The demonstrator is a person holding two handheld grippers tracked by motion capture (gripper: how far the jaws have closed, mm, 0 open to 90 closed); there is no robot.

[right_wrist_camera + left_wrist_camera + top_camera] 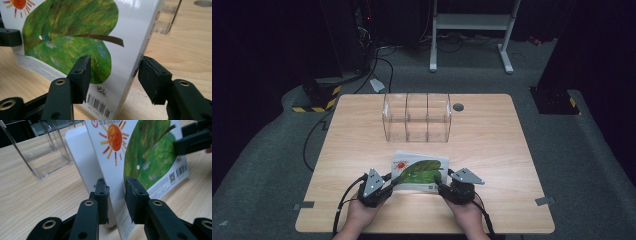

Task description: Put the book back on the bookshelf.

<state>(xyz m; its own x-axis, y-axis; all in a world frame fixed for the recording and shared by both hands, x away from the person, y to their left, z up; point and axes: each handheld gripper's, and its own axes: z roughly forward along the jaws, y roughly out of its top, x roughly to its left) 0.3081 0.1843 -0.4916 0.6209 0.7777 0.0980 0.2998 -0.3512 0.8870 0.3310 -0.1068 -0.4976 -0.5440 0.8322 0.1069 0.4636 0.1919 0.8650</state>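
The thin white picture book with a green leaf and orange sun on its cover (420,172) lies on the light wooden table (492,145), at its near middle, long axis running left-right, between both hands. The left gripper (388,186) straddles the book's left end; the right gripper (443,186) straddles the spine end. In each gripper view the 2 jaws stand apart on either side of the book without clamping it. The clear acrylic 3-compartment holder (417,117) stands just beyond the book. The surrounding room is dark, with grey carpet (562,150).
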